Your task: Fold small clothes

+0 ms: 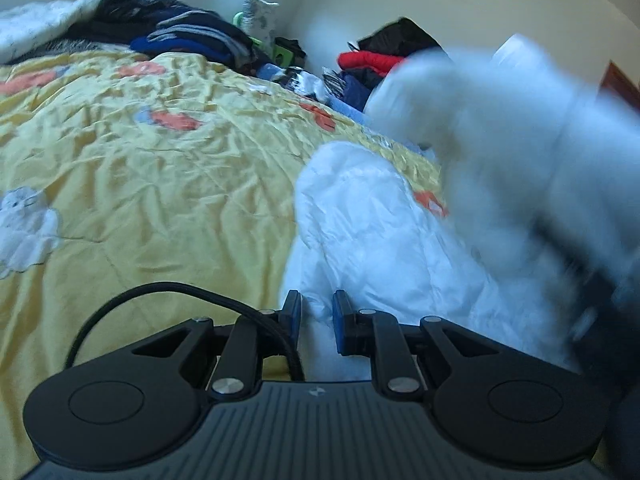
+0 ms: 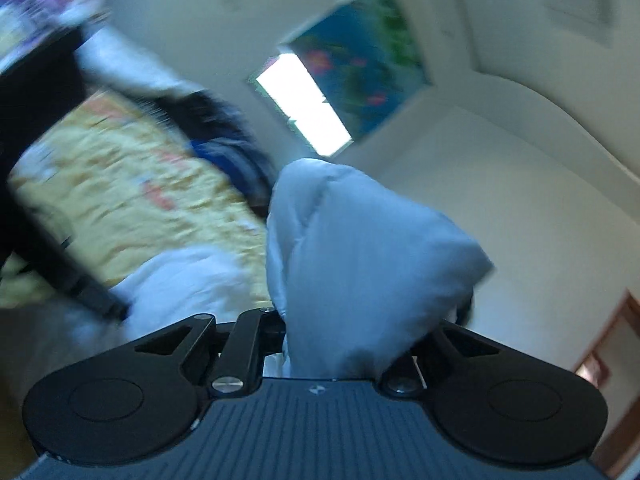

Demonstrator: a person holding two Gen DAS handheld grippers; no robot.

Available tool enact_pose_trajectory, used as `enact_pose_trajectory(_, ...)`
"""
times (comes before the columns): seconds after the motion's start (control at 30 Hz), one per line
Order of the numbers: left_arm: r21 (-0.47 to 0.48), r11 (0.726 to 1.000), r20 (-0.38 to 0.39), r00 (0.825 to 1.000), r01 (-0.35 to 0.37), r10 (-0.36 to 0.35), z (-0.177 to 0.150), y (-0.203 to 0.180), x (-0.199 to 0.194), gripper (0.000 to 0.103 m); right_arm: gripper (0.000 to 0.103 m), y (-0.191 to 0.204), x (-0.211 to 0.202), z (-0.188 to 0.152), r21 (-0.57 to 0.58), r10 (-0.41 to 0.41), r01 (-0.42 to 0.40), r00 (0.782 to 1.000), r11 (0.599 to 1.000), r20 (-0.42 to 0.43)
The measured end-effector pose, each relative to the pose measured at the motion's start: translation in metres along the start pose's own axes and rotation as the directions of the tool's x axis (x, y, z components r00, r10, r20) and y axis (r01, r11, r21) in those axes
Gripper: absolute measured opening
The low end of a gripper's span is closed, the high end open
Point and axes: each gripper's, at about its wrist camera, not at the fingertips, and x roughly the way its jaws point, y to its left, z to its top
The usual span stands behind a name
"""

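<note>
A white garment lies crumpled on the yellow bedspread. My left gripper sits low at the garment's near edge, shut on a fold of white cloth that fills the gap between its blue pads. In the right wrist view the same white garment bulges up in a bunch out of my right gripper and hides its fingertips; the gripper is shut on it and lifted off the bed. In the left wrist view this raised part is a white blur at the right, with the dark right gripper beneath it.
A pile of dark and blue clothes lies at the far end of the bed, with red and black clothing heaped beside it to the right. A window and a bright curtain are on the wall. A wooden door is at the right.
</note>
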Motion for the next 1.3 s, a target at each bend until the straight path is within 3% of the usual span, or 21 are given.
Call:
enact_pose_trajectory(0.17,-0.106,0.994,0.056,0.998,0.006,0.0,0.018,0.028,-0.023,0.016,0.028,0.033,-0.012,-0.004,-0.137,0.137,-0.136,0.991,0.981,-0.007)
enact_pose_trajectory(0.27,-0.144,0.989,0.118,0.993,0.044,-0.027,0.031,0.035,-0.041,0.016,0.031,0.045,-0.019,-0.004,-0.194,0.228,-0.229,0.973,0.954,-0.026)
enact_pose_trajectory(0.37,-0.074,0.995,0.183,0.981,0.071,-0.057,0.047,0.02,-0.055,0.016,0.037,0.061,-0.021,-0.005,-0.267,0.28,-0.283,0.959,0.921,-0.051)
enact_pose_trajectory(0.47,0.078,0.995,0.196,0.977,0.068,-0.082,0.06,-0.014,-0.054,0.016,0.037,0.071,-0.027,-0.007,-0.317,0.27,-0.271,0.962,0.909,-0.049)
enact_pose_trajectory(0.57,0.23,0.971,0.163,0.981,0.066,-0.105,0.067,-0.052,-0.04,0.016,0.037,0.071,-0.031,-0.005,-0.319,0.273,-0.274,0.961,0.907,-0.049)
enact_pose_trajectory(0.67,0.38,0.925,0.086,0.996,-0.018,-0.016,0.062,-0.079,-0.008,0.016,0.038,0.071,-0.033,-0.005,-0.329,0.277,-0.276,0.96,0.903,-0.045)
enact_pose_trajectory(0.73,0.362,0.932,0.033,0.999,-0.037,0.027,0.058,-0.073,0.011,0.016,0.04,0.07,-0.038,-0.008,-0.336,0.276,-0.272,0.961,0.902,-0.038)
enact_pose_trajectory(0.77,0.346,0.937,0.019,0.999,-0.044,0.039,0.055,-0.067,0.017,0.016,0.046,0.071,-0.037,-0.015,-0.336,0.273,-0.268,0.961,0.903,-0.032)
enact_pose_trajectory(0.83,0.314,0.948,0.015,0.999,-0.054,0.052,0.049,-0.052,0.022,0.016,0.049,0.066,-0.047,-0.017,-0.34,0.257,-0.242,0.967,0.909,-0.002)
enact_pose_trajectory(0.9,0.28,0.959,0.001,0.999,-0.051,0.053,0.044,-0.039,0.024,0.016,0.058,0.055,-0.064,-0.019,-0.334,0.262,-0.239,0.965,0.912,0.025)
enact_pose_trajectory(1.0,0.257,0.966,0.001,1.0,-0.026,0.027,0.04,-0.028,0.021,0.016,0.066,0.024,-0.096,-0.023,-0.25,0.301,-0.276,0.951,0.928,0.071)
enact_pose_trajectory(1.1,0.294,0.955,0.023,0.999,-0.038,0.033,0.033,-0.031,0.016,0.016,0.066,-0.026,-0.123,-0.032,-0.098,0.391,-0.382,0.916,0.919,0.089)
enact_pose_trajectory(1.13,0.31,0.949,0.034,0.999,-0.049,0.041,0.03,-0.032,0.015,0.016,0.066,-0.042,-0.128,-0.036,-0.051,0.424,-0.421,0.9,0.905,0.098)
enact_pose_trajectory(1.2,0.341,0.938,0.051,0.997,-0.068,0.054,0.027,-0.034,0.01,0.016,0.066,-0.085,-0.139,-0.045,0.088,0.514,-0.527,0.847,0.845,0.135)
enact_pose_trajectory(1.27,0.371,0.924,0.068,0.995,-0.088,0.067,0.022,-0.039,0.007,0.016,0.066,-0.126,-0.136,-0.054,0.238,0.546,-0.575,0.818,0.783,0.18)
enact_pose_trajectory(1.3,0.384,0.918,0.074,0.995,-0.096,0.072,0.021,-0.041,0.006,0.016,0.066,-0.143,-0.131,-0.057,0.302,0.54,-0.579,0.815,0.757,0.209)
